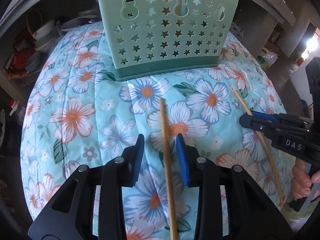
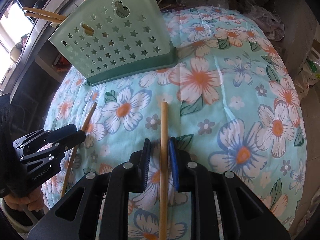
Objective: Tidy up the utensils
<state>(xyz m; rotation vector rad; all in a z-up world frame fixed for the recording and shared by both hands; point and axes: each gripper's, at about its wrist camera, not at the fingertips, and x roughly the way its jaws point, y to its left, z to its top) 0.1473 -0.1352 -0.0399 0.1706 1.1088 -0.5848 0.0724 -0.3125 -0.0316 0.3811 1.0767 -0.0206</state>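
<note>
While each chopstick lies flat on the flowered cloth (image 1: 66, 92) of the bench, a hand-held gripper straddles it. Nearest in the left wrist view, the left hand-held gripper (image 1: 160, 140) has its jaws partly open around the left chopstick (image 1: 167, 156); the stick runs close by the blue pad on the right and well clear of the other, and nothing shows a squeeze. Nearest in the right wrist view, the right hand-held gripper (image 2: 160, 145) is parted more narrowly around the right chopstick (image 2: 163, 156), with a visible gap on the left side and the blue pad just beside it on the right; whether that pad touches I cannot tell. Off to the side in each view the other tool shows, a hand (image 1: 302, 182) wrapped round its handle.

Beyond both sticks, near the cloth's far edge, stands the green holder (image 1: 164, 34), upright, with star-shaped holes and a darker base. More chopsticks (image 2: 46, 16) poke out past its top in the right view. Behind it, cluttered shelves (image 1: 26, 46) are dim and hard to read.
</note>
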